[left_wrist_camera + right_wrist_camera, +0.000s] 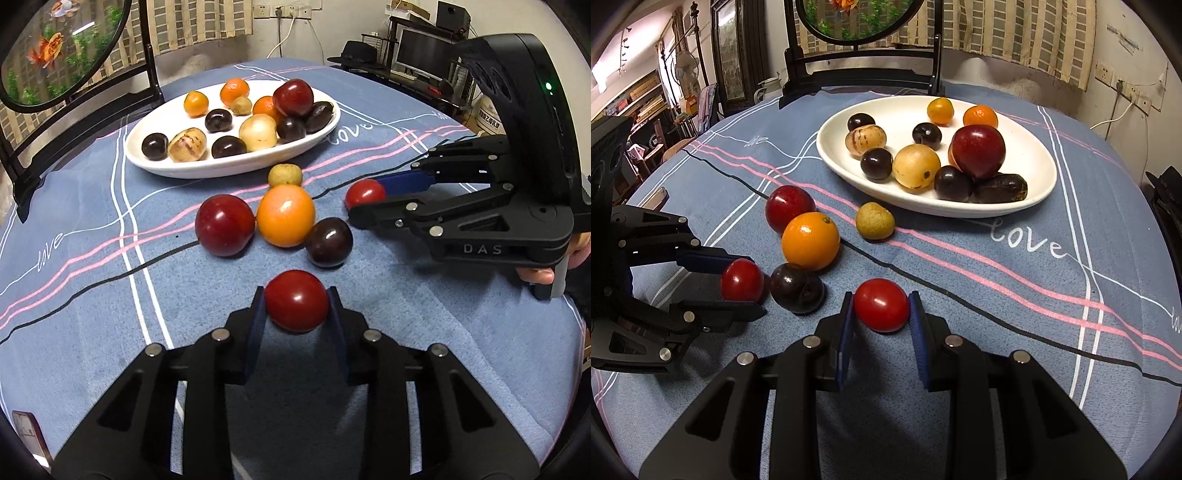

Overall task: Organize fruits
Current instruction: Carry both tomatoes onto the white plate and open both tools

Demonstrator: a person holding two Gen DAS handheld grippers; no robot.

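My left gripper (296, 301) is shut on a small red tomato (296, 300), low over the blue cloth; it also shows at the left of the right wrist view (742, 280). My right gripper (881, 305) is shut on another red tomato (881, 305); it shows at the right of the left wrist view (365, 194). Loose on the cloth between them lie a red plum (224, 225), an orange (285, 216), a dark plum (328, 242) and a small tan fruit (284, 175). The white oval plate (236, 170) behind holds several fruits.
A round mirror on a black stand (59, 48) stands at the table's far left, behind the plate. A desk with a monitor (424, 55) lies beyond the table's far edge. The table's edge curves close at right (1167, 258).
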